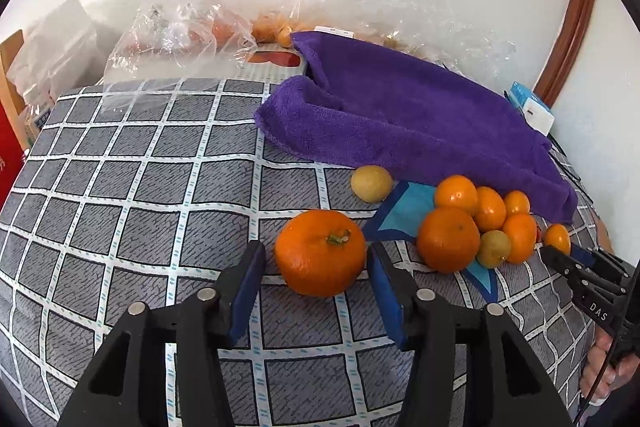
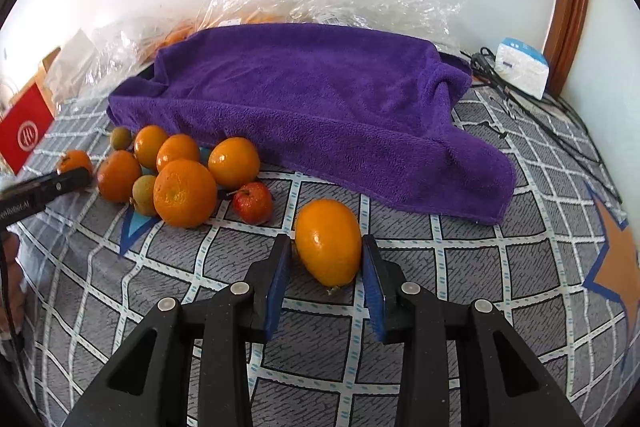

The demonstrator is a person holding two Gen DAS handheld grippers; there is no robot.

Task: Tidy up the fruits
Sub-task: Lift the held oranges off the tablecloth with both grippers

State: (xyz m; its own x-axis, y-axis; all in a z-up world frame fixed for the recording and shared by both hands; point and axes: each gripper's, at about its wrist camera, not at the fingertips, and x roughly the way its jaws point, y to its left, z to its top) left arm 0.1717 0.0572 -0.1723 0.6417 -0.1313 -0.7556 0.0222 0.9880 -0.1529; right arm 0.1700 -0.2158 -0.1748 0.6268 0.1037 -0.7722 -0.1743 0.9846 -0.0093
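Note:
In the left wrist view a large mandarin with a green stem (image 1: 321, 251) lies on the grey checked cloth (image 1: 132, 187). My left gripper (image 1: 316, 259) is open, its blue pads on either side of the mandarin. A pile of several oranges (image 1: 472, 223) and a yellowish fruit (image 1: 371, 183) lie to the right. In the right wrist view my right gripper (image 2: 326, 257) is open around an oval orange fruit (image 2: 329, 241); both pads stand close to it. The pile (image 2: 176, 179) and a small red fruit (image 2: 253, 202) lie to its left.
A purple towel (image 2: 320, 103) is draped over something behind the fruit. Clear plastic bags (image 1: 176, 27) with more fruit lie along the white wall. A white box (image 2: 522, 67) and black cables (image 2: 520, 99) sit at the right, a red box (image 2: 24, 135) at the left.

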